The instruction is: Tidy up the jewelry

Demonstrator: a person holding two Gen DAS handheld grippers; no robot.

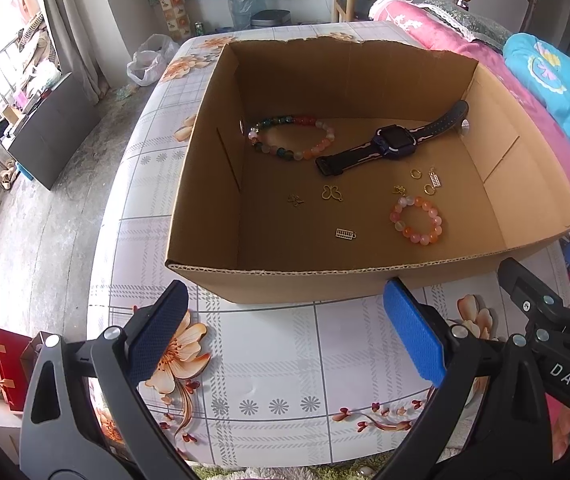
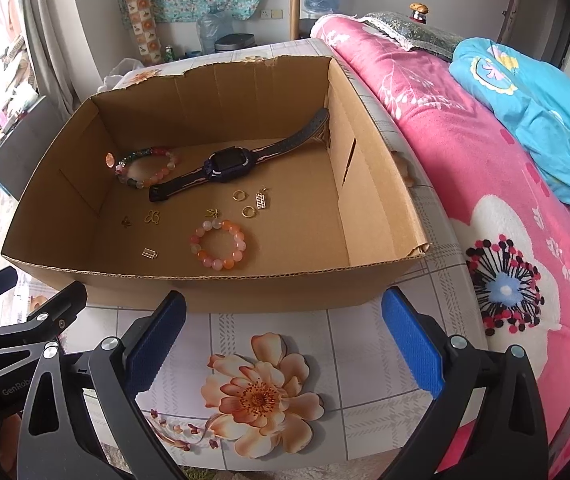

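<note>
An open cardboard box (image 1: pixel 317 276) (image 2: pixel 213 286) stands on the flowered table. Inside lie a dark smartwatch (image 1: pixel 395 140) (image 2: pixel 229 166), a multicoloured bead bracelet (image 1: pixel 293 138) (image 2: pixel 147 168), a smaller pink-orange bead bracelet (image 1: pixel 417 220) (image 2: pixel 217 245), two gold rings (image 1: pixel 416 174) (image 2: pixel 249 211), a butterfly charm (image 1: pixel 332 193) (image 2: pixel 152 216) and several small gold charms (image 1: pixel 345 234). My left gripper (image 1: pixel 285 332) hangs open in front of the box's near wall, holding nothing. My right gripper (image 2: pixel 285 340) is open too, level with the left one and to its right, also empty.
The table (image 1: pixel 277 380) has a flower-print cloth. A bed with a pink blanket (image 2: pixel 465 168) and a blue quilt (image 2: pixel 533 92) runs along the right. Floor, a dark cabinet (image 1: pixel 49 132) and red gift bags (image 1: pixel 9 368) lie left.
</note>
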